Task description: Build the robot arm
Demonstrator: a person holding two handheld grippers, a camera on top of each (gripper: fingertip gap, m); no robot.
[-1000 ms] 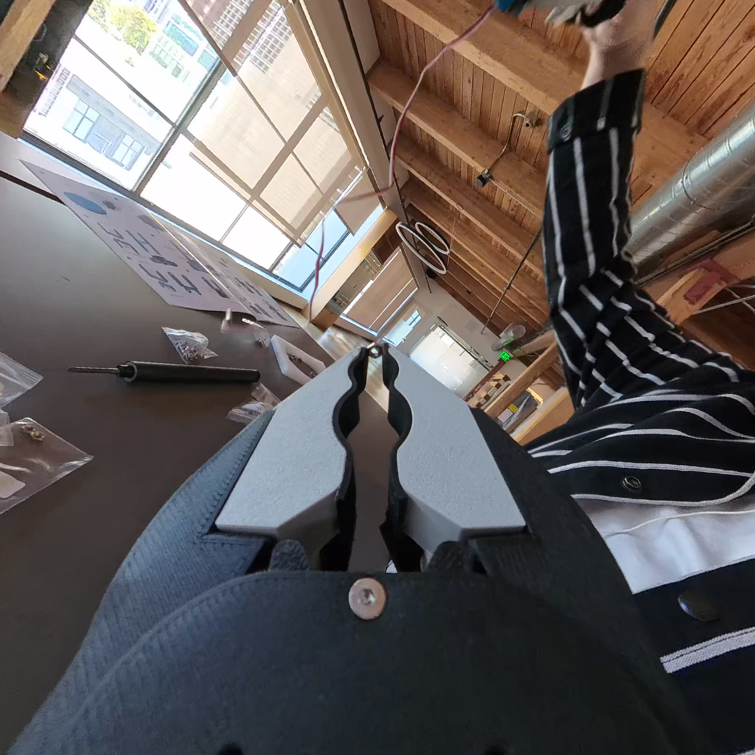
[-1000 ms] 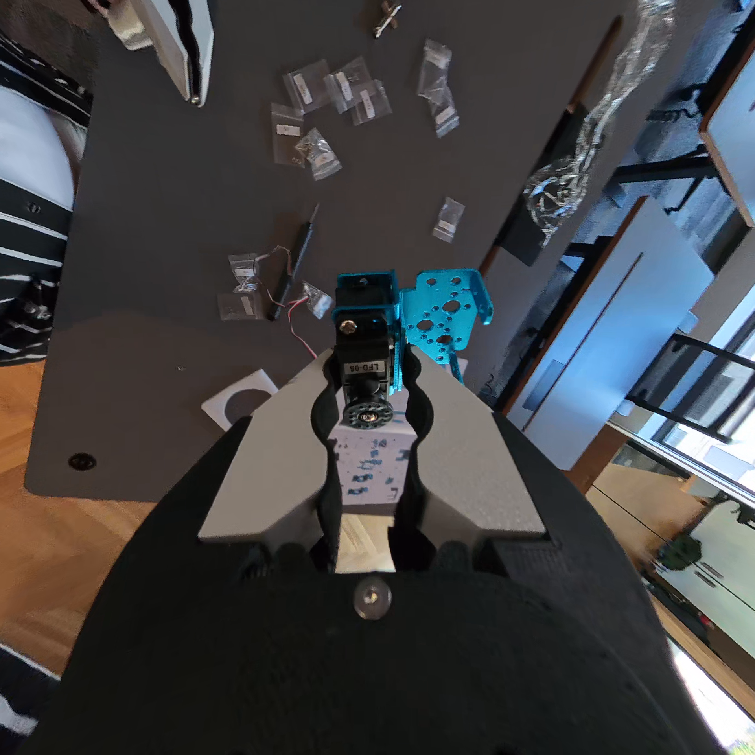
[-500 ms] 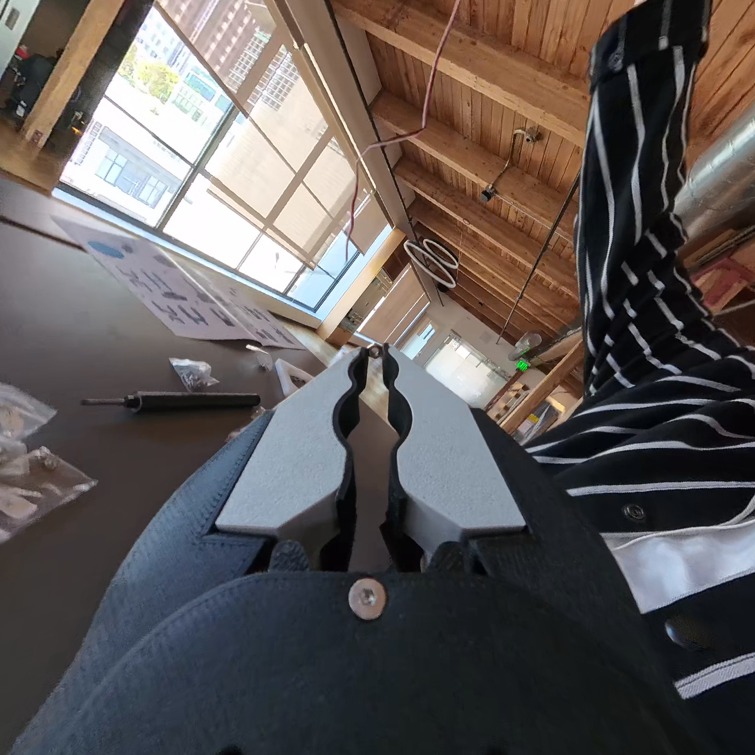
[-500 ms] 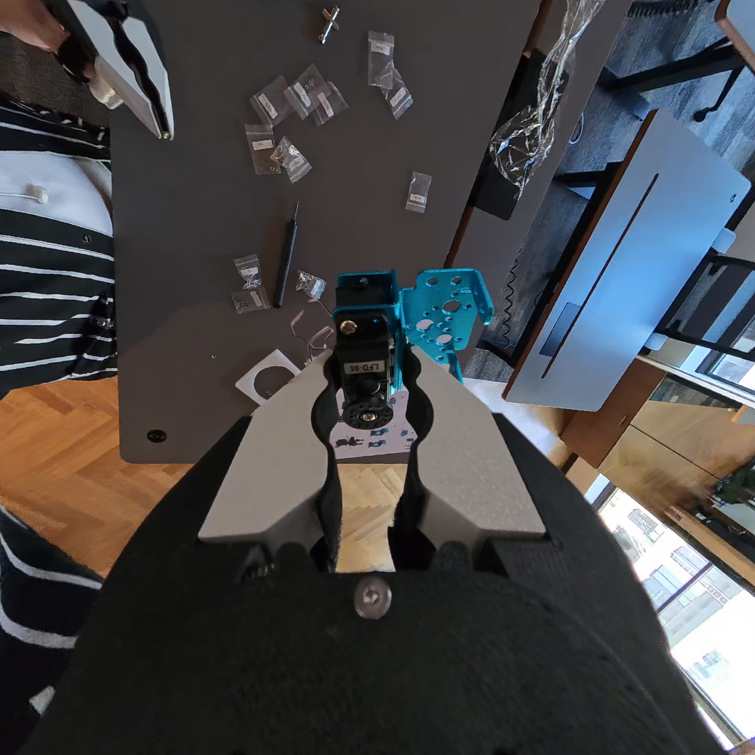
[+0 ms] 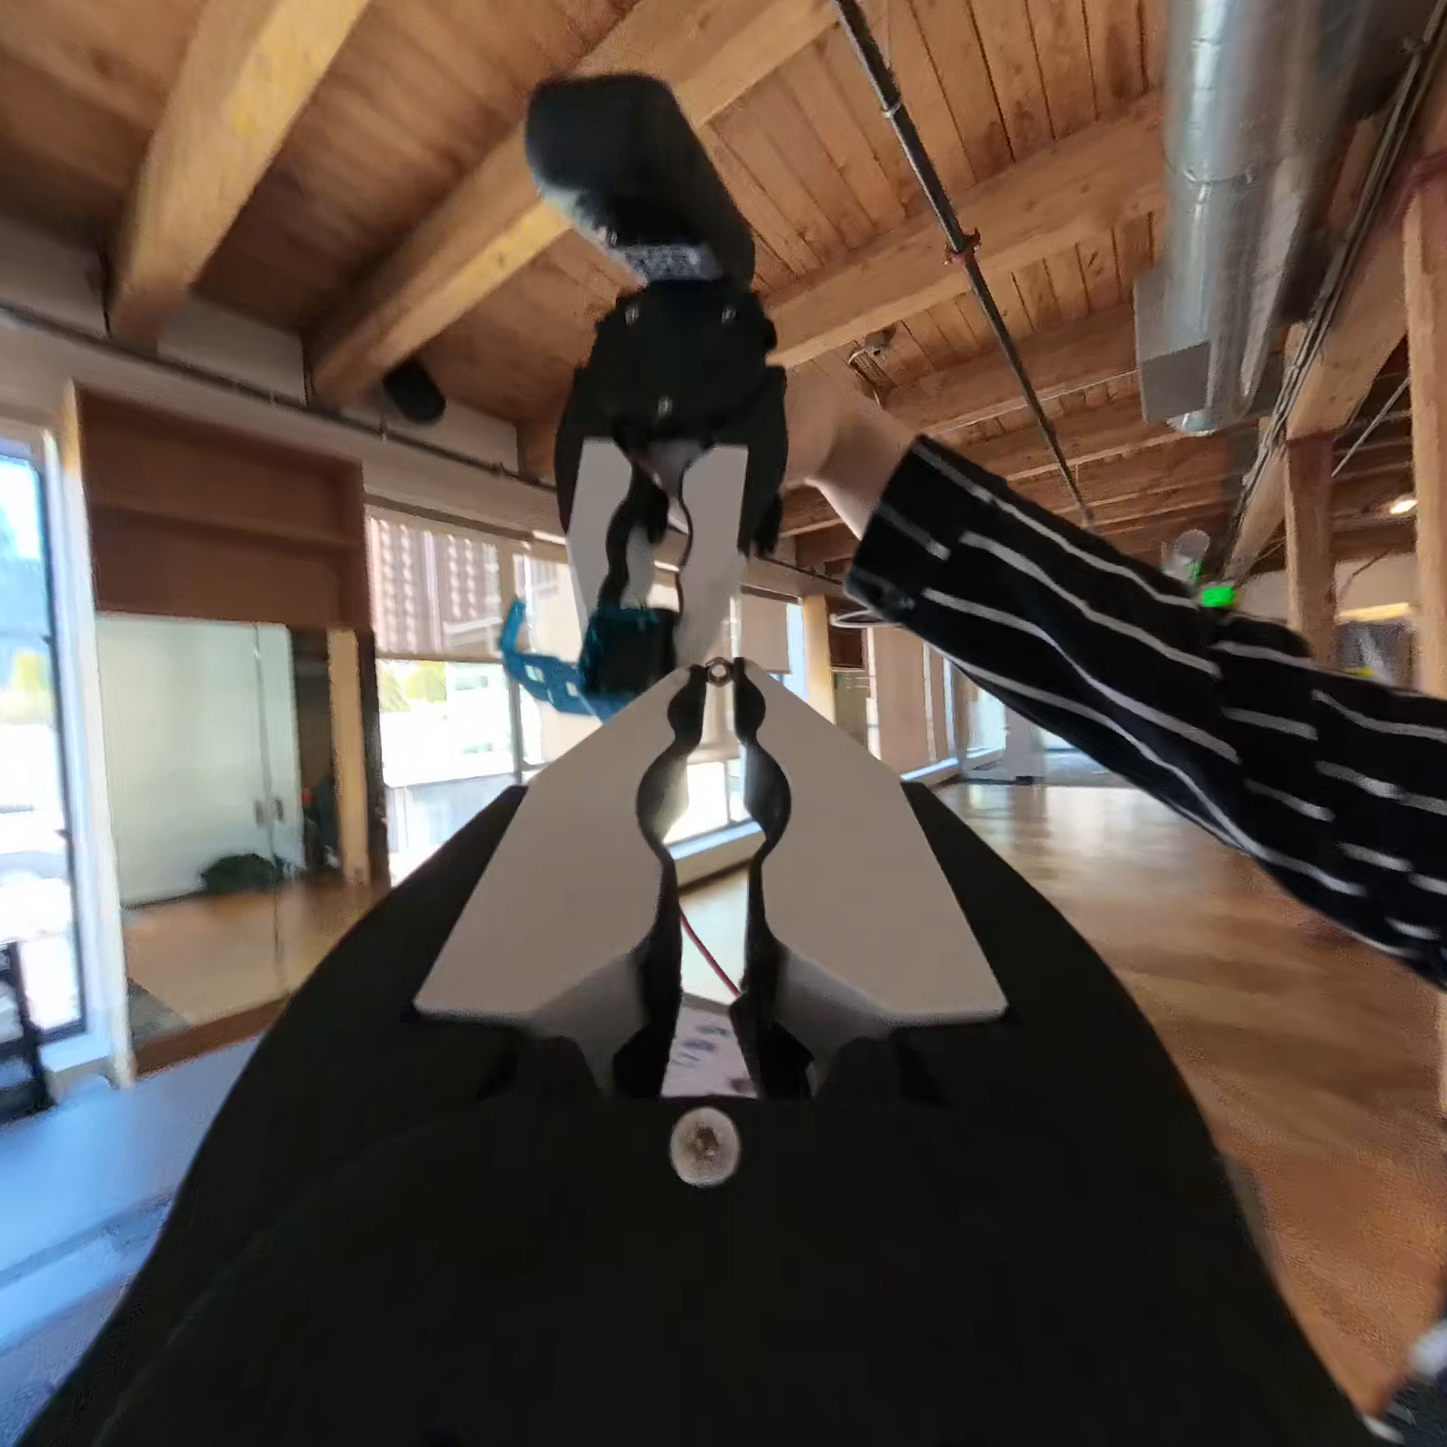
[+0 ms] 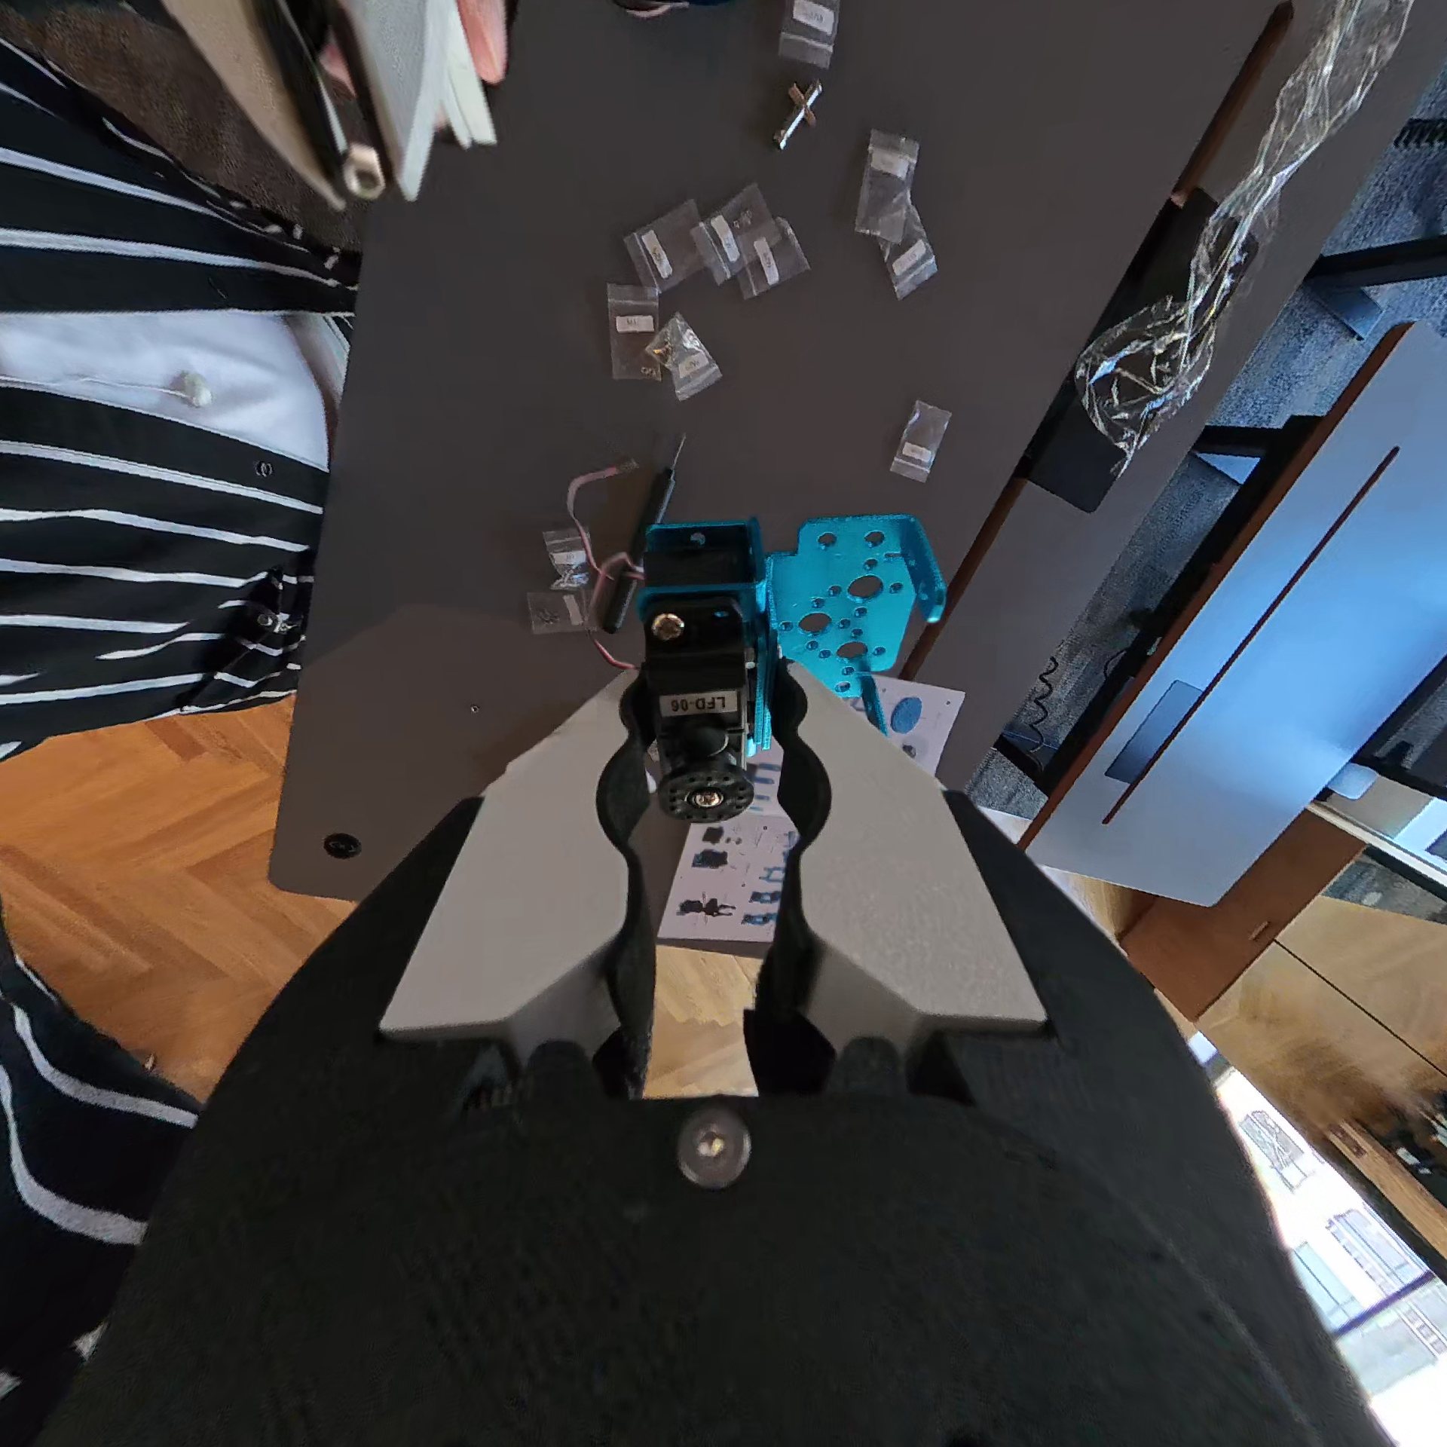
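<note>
The right gripper [image 6: 709,697], held high over the dark table [image 6: 485,407], is clamped on a black servo [image 6: 697,720] fixed to a blue bracket [image 6: 849,595]. The left gripper [image 5: 719,675] pinches 1 small nut [image 5: 717,671] at its tips, just below the servo. Rigid and light by the look of it, the servo is best gripped on its flat sides; its thin wire [image 6: 595,587] looks fragile.

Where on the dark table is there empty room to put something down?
The dark table is bare between the striped sleeve and the little plastic bags, and below near its corner hole. It is crowded around the bags and black screwdriver.
</note>
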